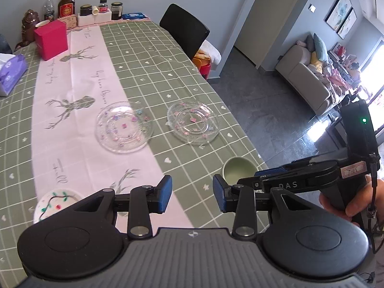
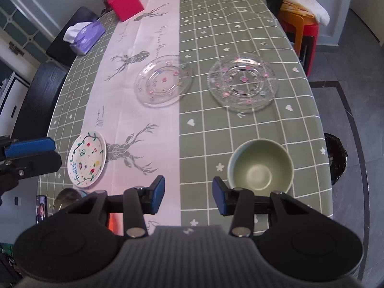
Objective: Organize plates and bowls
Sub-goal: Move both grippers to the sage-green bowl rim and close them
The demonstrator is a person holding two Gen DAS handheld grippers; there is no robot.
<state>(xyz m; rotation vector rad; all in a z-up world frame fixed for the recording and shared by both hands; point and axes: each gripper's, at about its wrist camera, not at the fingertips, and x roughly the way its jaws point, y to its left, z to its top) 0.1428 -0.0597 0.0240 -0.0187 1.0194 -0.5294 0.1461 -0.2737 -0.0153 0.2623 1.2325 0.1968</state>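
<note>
Two clear glass plates with small pink flowers lie side by side mid-table: one (image 1: 124,127) (image 2: 163,80) on the pink runner, the other (image 1: 193,123) (image 2: 243,81) on the green checked cloth. A pale green bowl (image 1: 238,169) (image 2: 260,168) stands upright near the table's right edge. A small white painted plate (image 1: 56,201) (image 2: 87,159) lies near the front left. My left gripper (image 1: 192,192) hovers open above the runner with nothing between its blue pads. My right gripper (image 2: 188,192) is open too, its right finger just in front of the green bowl.
A red box (image 1: 51,39), a purple tissue pack (image 1: 12,72) and bottles and jars (image 1: 66,2) stand at the far end. A black chair (image 1: 184,28) is on the right side. A dark dish (image 2: 68,195) and a phone (image 2: 41,208) sit at the near left edge.
</note>
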